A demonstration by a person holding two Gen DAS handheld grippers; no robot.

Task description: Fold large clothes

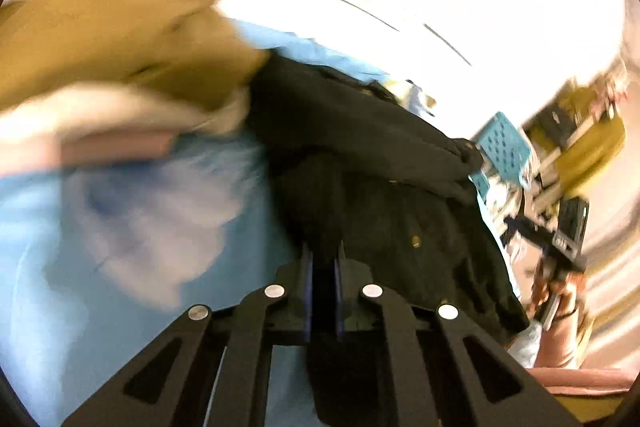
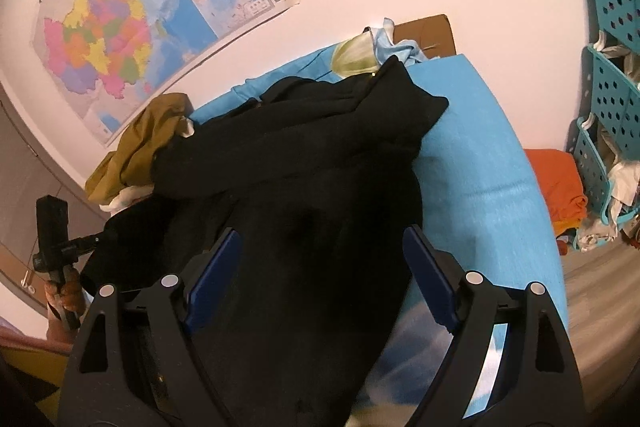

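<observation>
A large black garment [image 2: 300, 167] lies crumpled on the blue-covered surface [image 2: 480, 147]. My right gripper [image 2: 322, 251] hovers over the garment's near end, jaws wide open, and the blue pads [image 2: 218, 267] touch nothing. The left wrist view is blurred. In it my left gripper [image 1: 323, 263] is shut, with the black garment [image 1: 360, 147] pinched between its pads at the cloth's left edge. The hand [image 2: 64, 291] carrying the left tool shows at the far left of the right wrist view.
An olive-brown garment [image 2: 144, 139] is heaped beside the black one, by the wall map [image 2: 120, 27]. Pale cloths [image 2: 360, 55] and a cardboard box [image 2: 432, 31] sit at the far end. Teal perforated racks [image 2: 608, 67] and folded orange cloth [image 2: 560, 187] stand to the right.
</observation>
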